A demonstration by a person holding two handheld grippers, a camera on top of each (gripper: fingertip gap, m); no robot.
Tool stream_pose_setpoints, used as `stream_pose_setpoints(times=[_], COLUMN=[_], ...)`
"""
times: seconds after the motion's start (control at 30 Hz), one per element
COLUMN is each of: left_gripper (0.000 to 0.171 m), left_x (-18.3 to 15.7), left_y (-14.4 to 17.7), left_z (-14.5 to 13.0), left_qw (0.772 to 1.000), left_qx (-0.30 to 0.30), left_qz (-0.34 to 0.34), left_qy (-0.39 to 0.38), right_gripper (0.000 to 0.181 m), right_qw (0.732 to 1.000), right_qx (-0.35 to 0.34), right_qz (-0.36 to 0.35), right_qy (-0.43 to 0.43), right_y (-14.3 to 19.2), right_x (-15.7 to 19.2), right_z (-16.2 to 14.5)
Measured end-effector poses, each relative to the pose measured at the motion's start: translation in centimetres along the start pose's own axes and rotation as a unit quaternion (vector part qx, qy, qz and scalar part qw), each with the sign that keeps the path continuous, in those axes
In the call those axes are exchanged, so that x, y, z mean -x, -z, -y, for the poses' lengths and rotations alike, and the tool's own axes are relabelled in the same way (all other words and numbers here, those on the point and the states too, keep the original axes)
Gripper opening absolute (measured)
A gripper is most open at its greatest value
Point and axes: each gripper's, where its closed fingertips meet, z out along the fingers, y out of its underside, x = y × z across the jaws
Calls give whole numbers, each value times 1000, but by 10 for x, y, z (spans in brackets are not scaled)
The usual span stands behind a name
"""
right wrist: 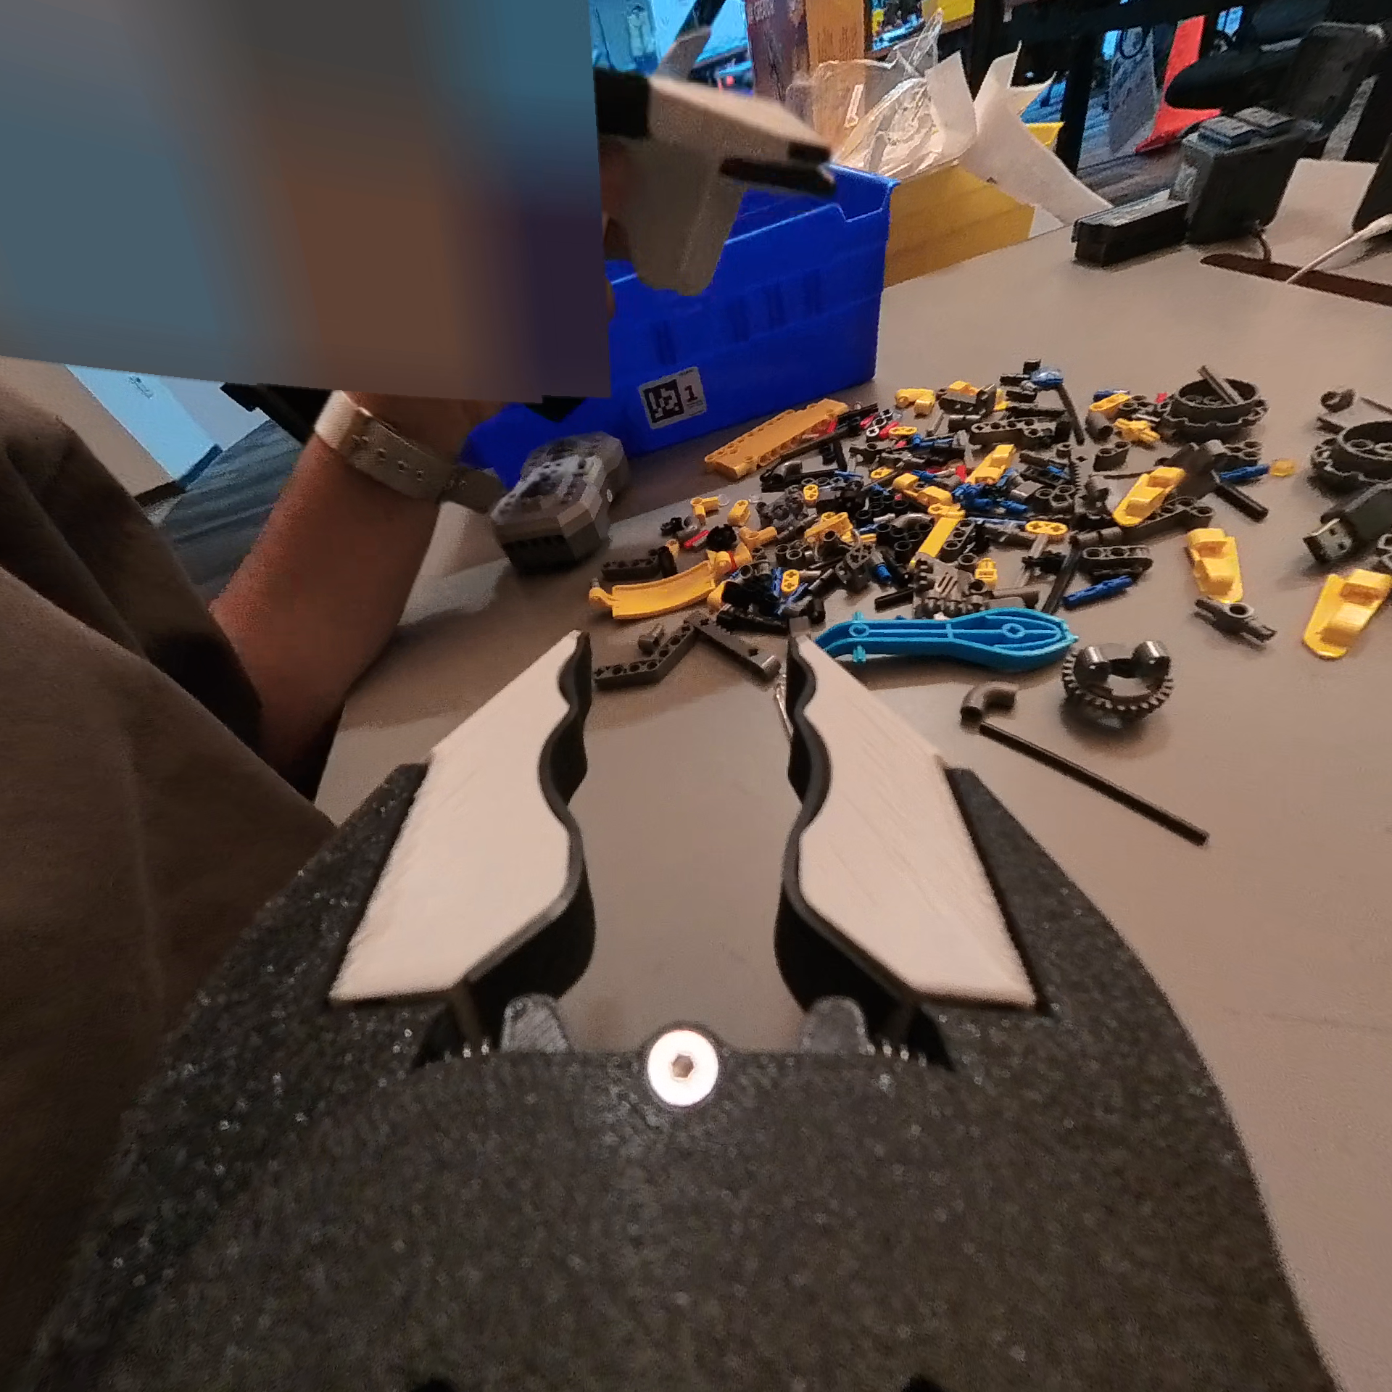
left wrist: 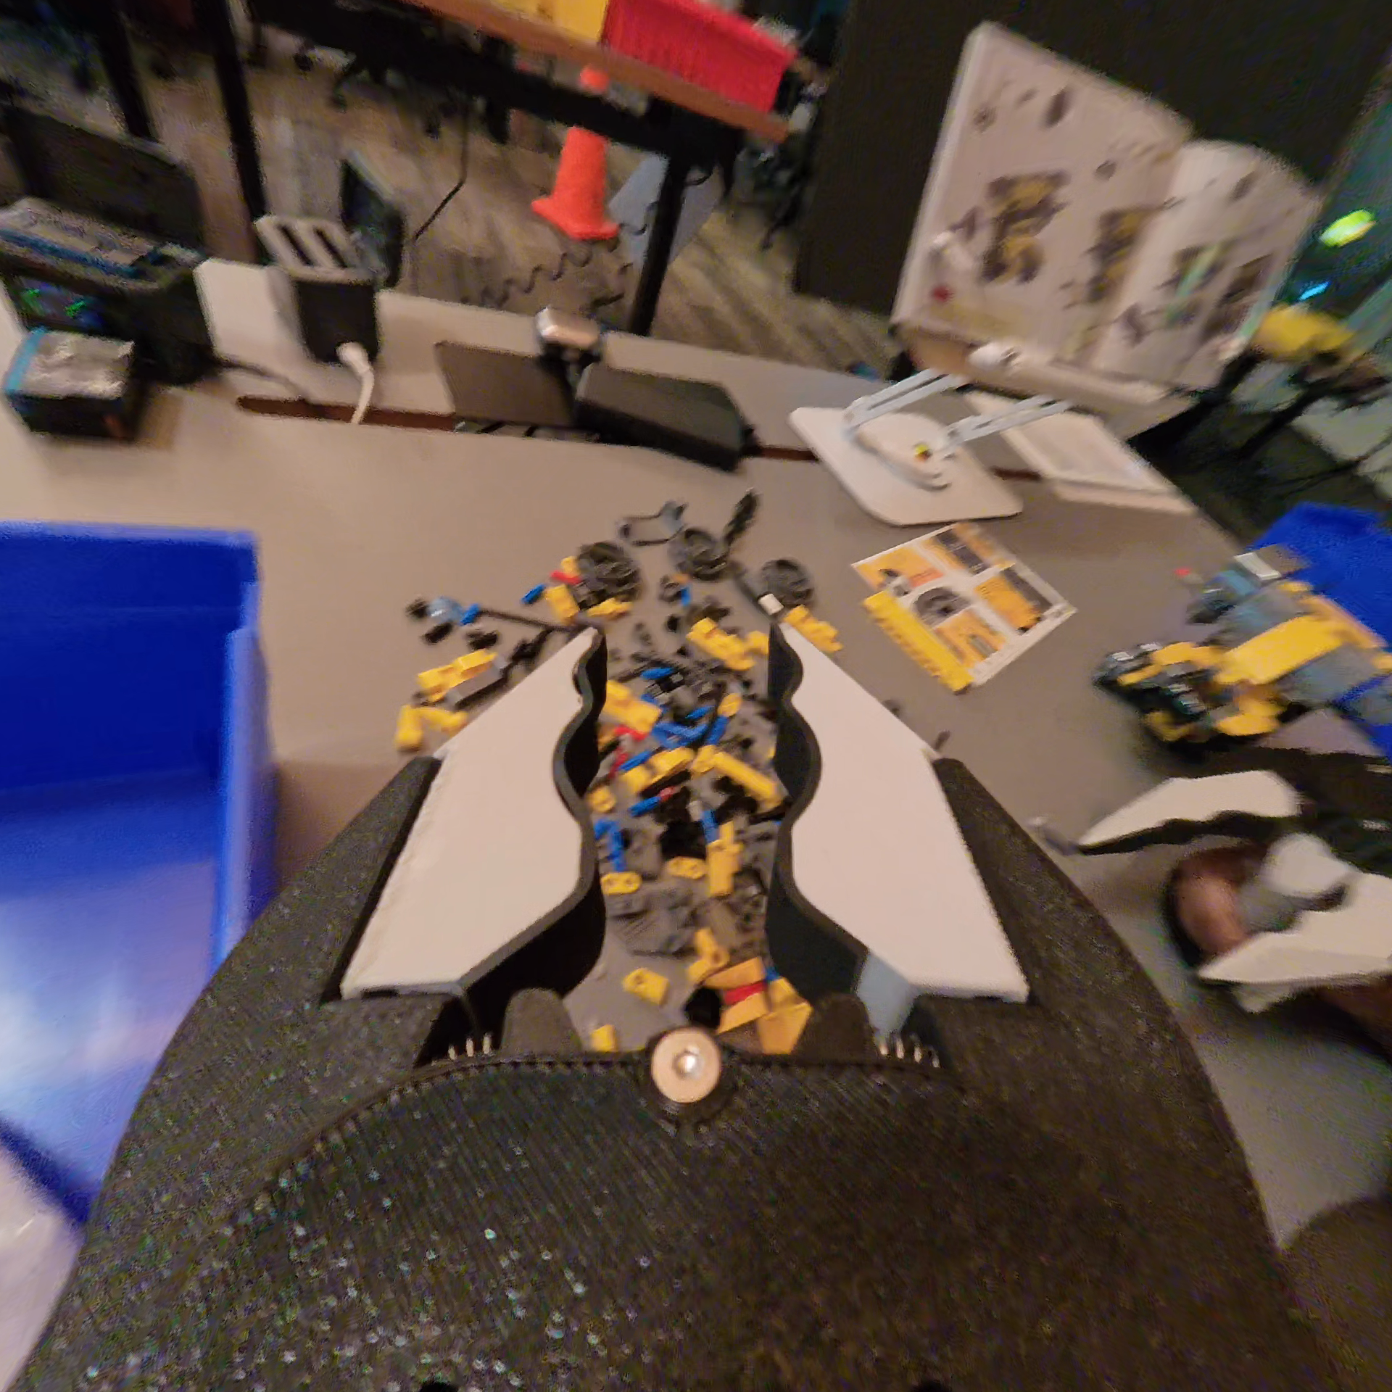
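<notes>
My left gripper [left wrist: 687,640] is open and empty, held above a pile of small yellow, black and blue building-toy parts [left wrist: 663,753] on the grey table [left wrist: 339,482]. My right gripper [right wrist: 687,640] is open and empty, low over bare table just short of the same pile [right wrist: 979,512]. A dark grey angled beam [right wrist: 655,655] and a blue flat tool [right wrist: 949,636] lie nearest its tips. The left gripper shows raised at the top of the right wrist view [right wrist: 783,162]; the right gripper shows at the right edge of the left wrist view [left wrist: 1175,896].
A blue bin [left wrist: 120,753] stands left of the pile, also in the right wrist view [right wrist: 753,331]. A partly built yellow vehicle [left wrist: 1243,663], a sheet [left wrist: 964,602], an instruction booklet on a stand [left wrist: 1092,226], a grey motor block [right wrist: 557,505] and a person's forearm [right wrist: 324,572] are nearby. The tips of one gripper are about 20 cm away from the tips of the other. Both grippers' tips are roughly 20 cm from the grey motor block [right wrist: 557,505].
</notes>
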Motion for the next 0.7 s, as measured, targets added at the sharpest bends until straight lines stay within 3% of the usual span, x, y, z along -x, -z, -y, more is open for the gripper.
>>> stream_pose_setpoints(times=[0.1, 0.2, 0.37, 0.5, 0.6, 0.7], left_gripper=[42, 44, 50, 48, 48, 48], left_x=[-23, -14, -35, -28, -28, -20], left_y=[7, 14, 26, 27, 27, 38], left_z=[16, 30, 56, 48, 34, 29], left_qw=[999, 999, 997, 992, 993, 991], left_qx=[-28, -24, -36, -29, 1, 11], left_qz=[-39, 4, 5, 52, 44, 66], left_qy=[-6, -31, -62, -108, -113, -119], right_gripper=[51, 50, 49, 48, 43, 25], right_qw=[1000, 1000, 993, 990, 991, 988], right_qx=[4, 8, 28, 60, 77, 105], right_qz=[-2, -13, -52, -58, -56, -55], right_qy=[-11, -2, 102, 110, 91, 99], right_y=[-1, -5, -20, -44, -67, -88], right_x=[-3, -5, -5, -9, -21, -30], right_z=[-1, 1, 18, 30, 31, 29])
